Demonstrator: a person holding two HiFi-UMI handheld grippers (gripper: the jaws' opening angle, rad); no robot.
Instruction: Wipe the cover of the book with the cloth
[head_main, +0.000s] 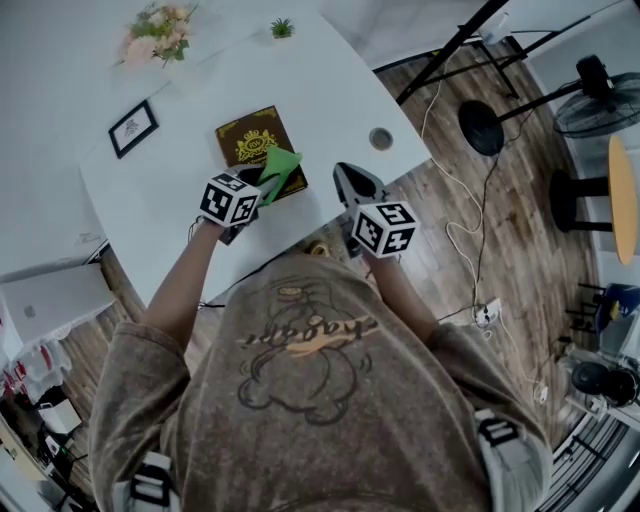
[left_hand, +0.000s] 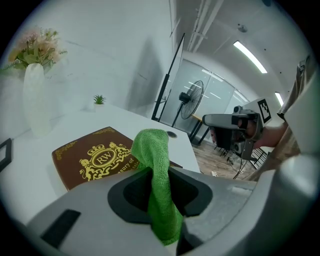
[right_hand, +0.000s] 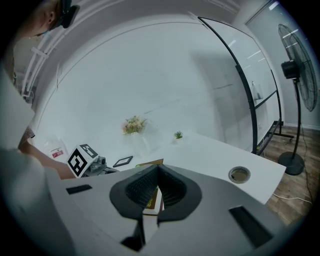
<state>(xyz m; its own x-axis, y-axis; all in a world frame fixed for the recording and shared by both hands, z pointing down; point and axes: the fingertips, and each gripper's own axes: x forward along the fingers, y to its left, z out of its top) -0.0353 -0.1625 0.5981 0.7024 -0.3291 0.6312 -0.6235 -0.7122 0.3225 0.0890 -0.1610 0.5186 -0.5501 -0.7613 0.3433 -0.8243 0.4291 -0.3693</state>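
Note:
A brown book (head_main: 253, 143) with a gold crest lies on the white table (head_main: 330, 90); it also shows in the left gripper view (left_hand: 90, 159). My left gripper (head_main: 262, 186) is shut on a green cloth (head_main: 281, 170), held over the book's near right corner. In the left gripper view the cloth (left_hand: 156, 165) stands up between the jaws of the left gripper (left_hand: 159, 176) and hides part of the cover. My right gripper (head_main: 352, 182) hovers right of the book near the table's front edge, jaws shut and holding nothing (right_hand: 157, 171). A sliver of the book (right_hand: 150, 200) shows behind them.
A vase of flowers (head_main: 155, 32), a small framed picture (head_main: 133, 128) and a tiny potted plant (head_main: 282, 28) stand at the back of the table. A cable hole (head_main: 380, 138) sits at its right. A fan (head_main: 592, 100), stand bases and cables occupy the wooden floor to the right.

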